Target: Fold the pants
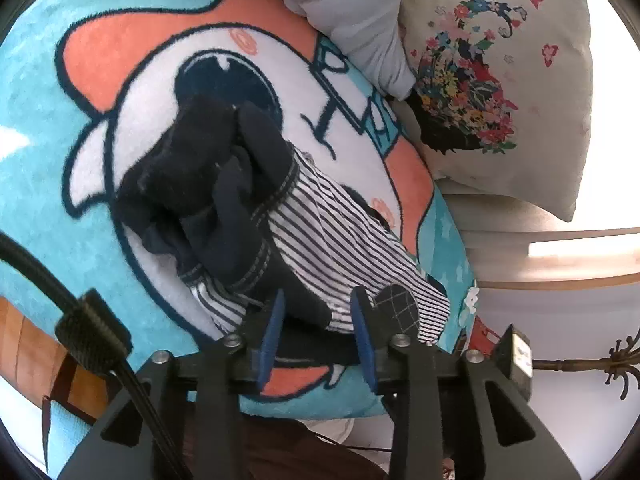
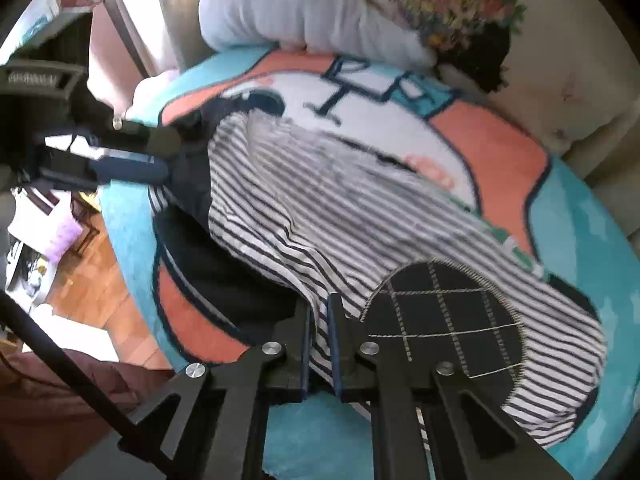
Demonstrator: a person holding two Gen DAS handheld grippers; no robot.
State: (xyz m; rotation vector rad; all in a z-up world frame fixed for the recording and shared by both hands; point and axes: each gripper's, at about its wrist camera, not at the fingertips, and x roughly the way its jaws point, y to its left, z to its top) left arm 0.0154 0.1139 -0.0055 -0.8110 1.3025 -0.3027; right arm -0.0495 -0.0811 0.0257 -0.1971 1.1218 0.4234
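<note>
Small black-and-white striped pants (image 2: 320, 208) with dark navy cuffs and a dark checked knee patch (image 2: 448, 320) lie on a round teal, orange and white cartoon rug (image 2: 500, 148). My right gripper (image 2: 319, 340) is shut on the striped fabric at the pants' near edge. My left gripper (image 1: 318, 328) has its jaws apart around the dark and striped cloth (image 1: 304, 216) without clamping it; the bunched navy part (image 1: 200, 176) lies ahead of it. The left gripper also shows in the right wrist view (image 2: 160, 160) at the pants' far left end.
A grey cushion (image 1: 352, 12) and a floral pillow (image 1: 500, 80) rest on the rug's far edge. Wooden floor (image 2: 92, 280) lies to the left of the rug. A cable (image 1: 80, 320) hangs near my left gripper.
</note>
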